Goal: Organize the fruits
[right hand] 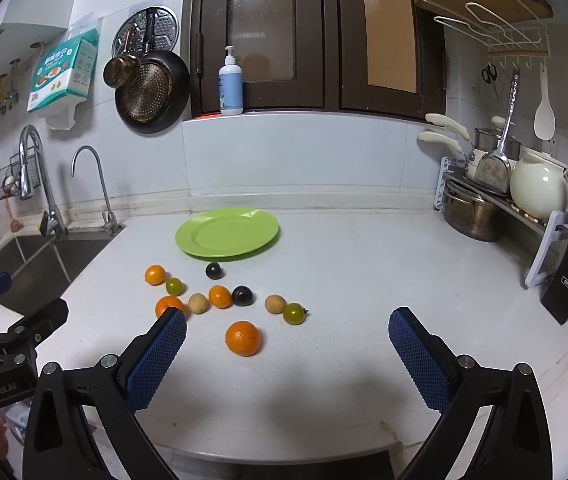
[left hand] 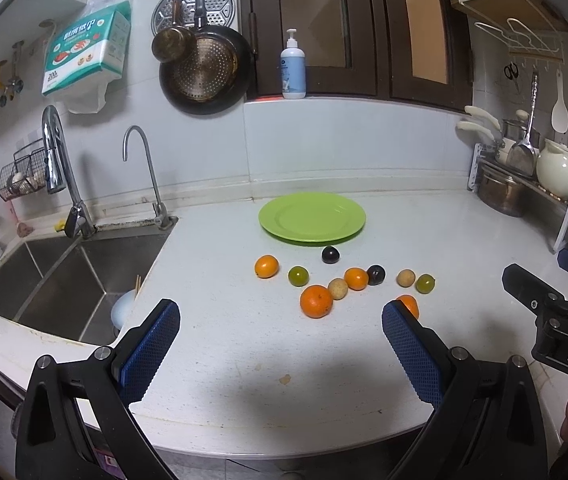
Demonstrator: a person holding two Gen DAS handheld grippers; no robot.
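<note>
Main risk from here, I'd say: the fruit is round and loose on the smooth desk point(right hand: 364, 280), so a claw coming in off-centre could nudge one and send it rolling, maybe left toward the sink point(left hand: 63, 276) or into its neighbours, since several lie touching or just beside each other. The small green fruit point(right hand: 294, 313) and dark fruit point(right hand: 242, 295) look like they could bruise if squeezed hard. Also both claws work the same cluster, so they could bump. Left claw point(left hand: 279, 344) is spread wide w/ nothing between its pads, held low over the near desk; the big orange point(left hand: 316, 301) sits just beyond it, a bit right of centre, and a second orange point(left hand: 408, 304) is partly hidden behind its right pad. Right claw point(right hand: 288, 354) is likewise spread and empty; that second orange point(right hand: 243, 338) lies just ahead, left of centre. Green plate point(right hand: 227, 233) sits bare at the far side, beyond all the fruit, approx. where it should end up.
</note>
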